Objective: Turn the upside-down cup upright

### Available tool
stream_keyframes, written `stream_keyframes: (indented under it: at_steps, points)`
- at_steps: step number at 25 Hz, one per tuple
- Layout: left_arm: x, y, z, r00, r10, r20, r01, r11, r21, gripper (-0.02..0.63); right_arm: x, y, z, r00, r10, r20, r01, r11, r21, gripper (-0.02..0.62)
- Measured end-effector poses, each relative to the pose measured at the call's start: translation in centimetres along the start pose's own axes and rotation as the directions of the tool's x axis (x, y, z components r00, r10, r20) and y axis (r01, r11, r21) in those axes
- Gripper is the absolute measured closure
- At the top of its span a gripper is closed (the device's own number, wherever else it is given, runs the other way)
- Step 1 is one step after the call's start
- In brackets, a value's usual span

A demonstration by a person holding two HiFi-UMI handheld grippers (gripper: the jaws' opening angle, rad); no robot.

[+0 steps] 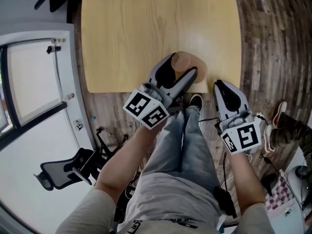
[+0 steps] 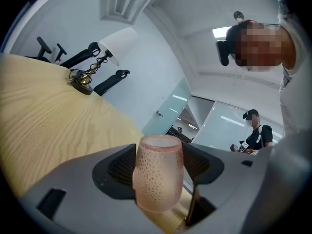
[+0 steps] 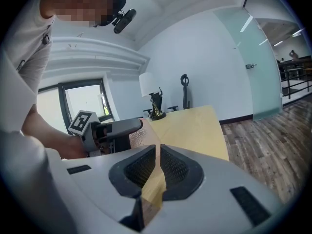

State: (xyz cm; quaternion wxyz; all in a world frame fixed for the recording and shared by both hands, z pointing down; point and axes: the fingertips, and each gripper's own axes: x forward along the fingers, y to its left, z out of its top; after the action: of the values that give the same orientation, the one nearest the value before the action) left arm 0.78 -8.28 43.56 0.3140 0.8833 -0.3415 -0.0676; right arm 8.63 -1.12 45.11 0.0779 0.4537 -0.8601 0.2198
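**Head view.** A pale wood worktop [image 1: 146, 33] is seen from above. The cup [image 1: 189, 61], a pinkish-tan vessel, is located at the near edge of the worktop, inside the left gripper [image 1: 179, 72], whose jaws are closed on its sides. The right gripper [image 1: 222, 87] is held just beside it, off the worktop edge and over the floor, with nothing carried. Contact between cup and worktop cannot be determined from here.

**Left gripper view.** The cup [image 2: 158, 174], frosted and pebble-textured, is clamped between both jaws, wider end toward the camera and narrower end pointing away. The worktop [image 2: 44, 116] runs tilted across the left of the view. Whether the far end is the mouth or the base cannot be made out. A lamp [image 2: 117, 45] is noted at the far end of the worktop.

**Right gripper view.** The jaws of the right gripper [image 3: 158, 167] are brought together on nothing, with only a sliver of worktop [image 3: 195, 130] showing between them. Part of the cup [image 3: 139, 136] is visible beyond, held by the left gripper.

**Progress, as judged.** The grasp is done. The turn appears to be under way but cannot be confirmed as finished. Setting the cup down mouth-up and releasing it are left.
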Motion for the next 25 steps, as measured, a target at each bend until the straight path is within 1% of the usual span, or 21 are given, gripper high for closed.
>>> stream_keyframes:
  at_steps: [3, 7, 9, 12, 15, 17, 20, 25]
  points:
    - [-0.2, 0.0, 0.1, 1.000, -0.001, 0.016, 0.002, 0.999, -0.035, 0.304, 0.2, 0.2, 0.1, 1.000, 0.012, 0.005, -0.012, 0.999, 0.037, 0.569]
    - [-0.8, 0.0, 0.7, 0.997, 0.004, 0.073, 0.007, 0.989, -0.145, 0.304, 0.3, 0.4, 0.2, 0.999, 0.035, 0.022, -0.038, 0.994, 0.107, 0.568]
    - [-1.1, 0.2, 1.0, 0.995, 0.009, 0.102, 0.011, 0.981, -0.194, 0.304, 0.4, 0.5, 0.3, 0.998, 0.051, 0.041, -0.057, 0.985, 0.162, 0.565]
    - [-1.4, 0.4, 1.0, 0.992, 0.007, 0.127, 0.025, 0.968, -0.248, 0.304, 0.6, 0.5, -0.2, 0.995, 0.082, 0.061, -0.096, 0.957, 0.272, 0.554]
    - [-1.6, 0.5, 0.9, 0.990, 0.005, 0.140, 0.036, 0.956, -0.292, 0.304, 0.8, 0.6, -0.5, 0.990, 0.118, 0.080, -0.139, 0.925, 0.354, 0.500]
    - [-1.6, 0.5, 0.9, 0.989, 0.005, 0.149, 0.043, 0.947, -0.318, 0.304, 0.7, 1.0, -0.3, 0.983, 0.147, 0.108, -0.178, 0.899, 0.400, 0.488]
    - [-1.8, 0.5, 0.8, 0.986, 0.013, 0.168, 0.052, 0.926, -0.375, 0.304, 0.5, 1.9, 0.1, 0.968, 0.198, 0.152, -0.245, 0.865, 0.438, 0.483]
    - [-2.0, 0.7, 0.7, 0.979, 0.018, 0.202, 0.083, 0.874, -0.479, 0.304, 0.7, 3.2, 1.2, 0.950, 0.245, 0.191, -0.305, 0.852, 0.426, 0.477]
